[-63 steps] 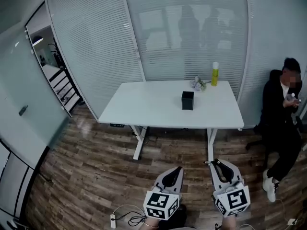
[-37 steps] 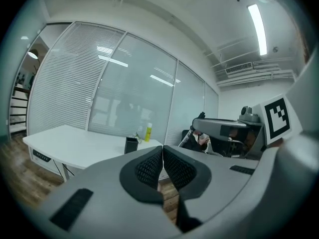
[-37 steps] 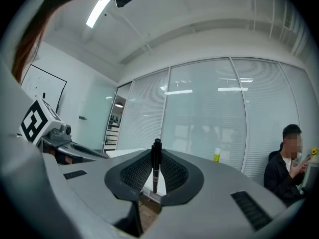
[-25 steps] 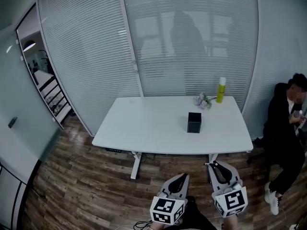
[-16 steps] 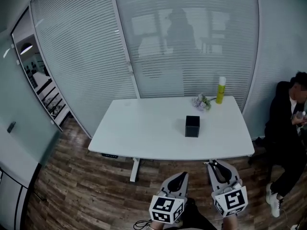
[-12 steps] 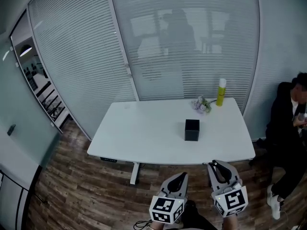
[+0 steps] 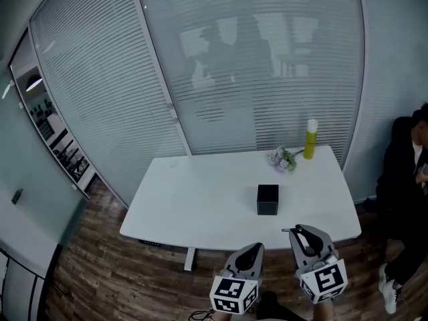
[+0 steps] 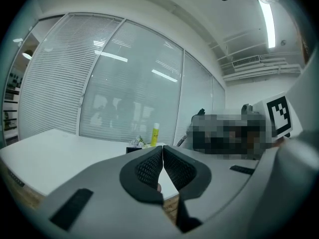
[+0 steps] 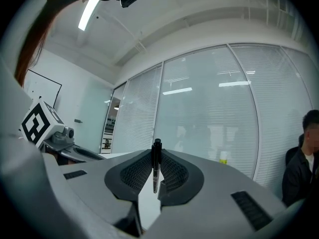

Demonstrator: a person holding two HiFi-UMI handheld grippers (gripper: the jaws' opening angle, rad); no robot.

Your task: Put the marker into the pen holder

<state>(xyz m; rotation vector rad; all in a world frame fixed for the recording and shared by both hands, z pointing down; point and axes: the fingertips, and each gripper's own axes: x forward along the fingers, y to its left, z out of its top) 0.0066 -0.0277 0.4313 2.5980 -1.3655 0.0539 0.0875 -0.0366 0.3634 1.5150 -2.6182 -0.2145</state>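
Marker is standing upright in our right gripper, whose jaws are clamping it about mid-length with one end poking above the pads. We are holding it on the near side of the white table. The black pen holder is sitting right of the table's middle, well apart from the marker. Our left gripper is hanging beside the right one, jaws pressed together on nothing. To do this well, we are aiming to bring the marker squarely over the holder's open top and keep it vertical. We want its lower end below the rim before we loosen the grip — a tilted drop could, we judge, catch the rim or tip the holder.
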